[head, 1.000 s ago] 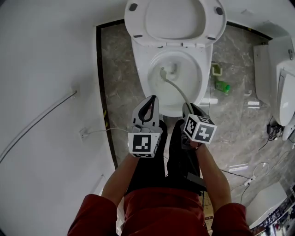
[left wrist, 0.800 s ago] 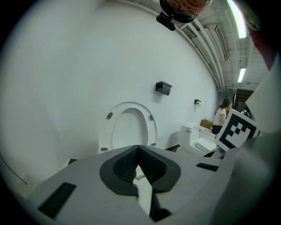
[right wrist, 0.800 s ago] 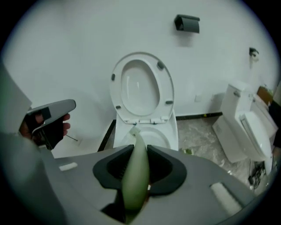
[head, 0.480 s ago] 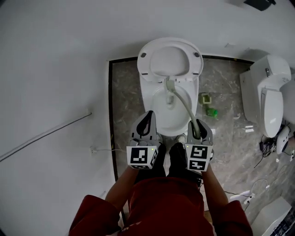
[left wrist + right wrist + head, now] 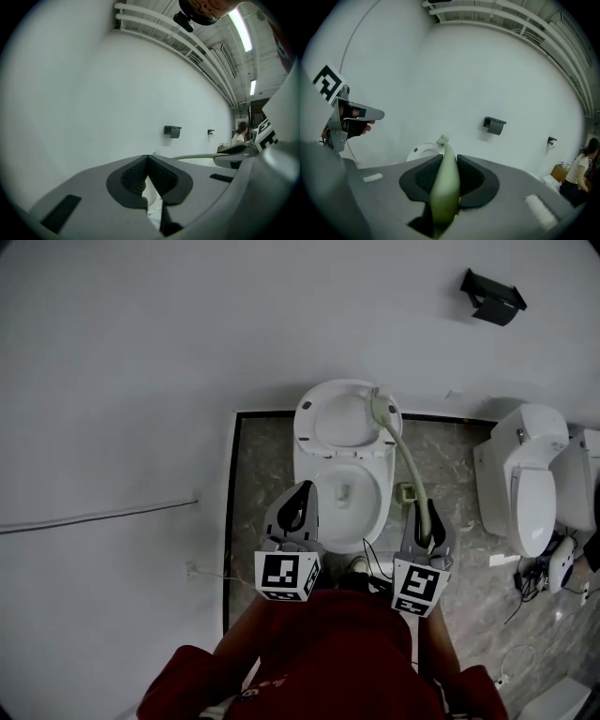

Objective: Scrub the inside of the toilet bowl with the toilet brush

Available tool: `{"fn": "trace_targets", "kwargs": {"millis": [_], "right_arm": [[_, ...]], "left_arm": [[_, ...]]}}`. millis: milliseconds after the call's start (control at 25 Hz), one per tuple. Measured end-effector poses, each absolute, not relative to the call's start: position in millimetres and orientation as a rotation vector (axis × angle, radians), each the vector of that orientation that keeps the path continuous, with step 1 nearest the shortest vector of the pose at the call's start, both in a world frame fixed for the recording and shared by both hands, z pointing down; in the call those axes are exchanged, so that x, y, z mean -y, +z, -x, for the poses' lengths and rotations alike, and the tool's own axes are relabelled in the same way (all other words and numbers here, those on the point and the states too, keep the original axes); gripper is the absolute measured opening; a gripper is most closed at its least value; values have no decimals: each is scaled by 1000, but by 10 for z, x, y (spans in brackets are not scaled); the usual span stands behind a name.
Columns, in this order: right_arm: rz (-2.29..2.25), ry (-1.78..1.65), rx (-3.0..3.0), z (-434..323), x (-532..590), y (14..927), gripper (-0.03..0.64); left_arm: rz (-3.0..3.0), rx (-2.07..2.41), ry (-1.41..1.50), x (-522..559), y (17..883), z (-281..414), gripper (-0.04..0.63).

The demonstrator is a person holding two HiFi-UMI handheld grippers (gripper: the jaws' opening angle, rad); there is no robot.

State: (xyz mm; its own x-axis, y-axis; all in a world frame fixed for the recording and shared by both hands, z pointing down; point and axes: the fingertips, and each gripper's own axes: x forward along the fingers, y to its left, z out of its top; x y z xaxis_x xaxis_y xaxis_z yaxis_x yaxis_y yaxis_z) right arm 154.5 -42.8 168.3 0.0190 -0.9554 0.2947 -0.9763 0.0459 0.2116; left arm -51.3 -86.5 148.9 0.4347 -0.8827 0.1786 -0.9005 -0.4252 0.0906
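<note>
The white toilet point(image 5: 319, 486) stands with its seat and lid point(image 5: 342, 418) raised against the wall. My right gripper point(image 5: 425, 512) is shut on the pale green handle of the toilet brush point(image 5: 405, 457). The handle curves up and away, and the brush head point(image 5: 379, 407) is in the air over the lid's right edge, outside the bowl. In the right gripper view the handle point(image 5: 445, 187) fills the gap between the pads, with the brush head point(image 5: 442, 139) beyond. My left gripper point(image 5: 301, 491) hangs shut and empty over the bowl's left front; its pads point(image 5: 136, 176) meet at the tip.
A second toilet point(image 5: 520, 484) stands to the right. A small green brush holder point(image 5: 409, 491) sits on the marble floor between them. A black fixture point(image 5: 492, 296) hangs on the white wall. A cable point(image 5: 94, 518) runs along the left wall. A person point(image 5: 581, 173) stands far right.
The brush has come up out of the bowl; its head rose from the water to the lid's edge. Both grippers lifted and the head view drew back from the toilet.
</note>
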Motion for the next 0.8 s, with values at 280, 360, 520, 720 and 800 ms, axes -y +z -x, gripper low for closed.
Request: {"fn": "trace_targets", "kwargs": {"millis": [280,360,520,720,800], "right_arm": [[-2128,-120,2009,-1823,713,809,106],[-2169,-184,2016,-1887,742,611,106],[-2192,-259,2014,-1864,710,482,106],[-2206,-233,2041,-1861,757,487,106],[-2217,-221,2035,-1866,744,502,106]], "left_arm": [[-2592,1691,11,1042,789,597,6],[-2626,1721,-32,1045,631,596,6],[-2672,1770,-66,993,451,635,6],[-2681,1815,-58,1008,363,641,6],[-2675,1818,-51,988,371,654,6]]}}
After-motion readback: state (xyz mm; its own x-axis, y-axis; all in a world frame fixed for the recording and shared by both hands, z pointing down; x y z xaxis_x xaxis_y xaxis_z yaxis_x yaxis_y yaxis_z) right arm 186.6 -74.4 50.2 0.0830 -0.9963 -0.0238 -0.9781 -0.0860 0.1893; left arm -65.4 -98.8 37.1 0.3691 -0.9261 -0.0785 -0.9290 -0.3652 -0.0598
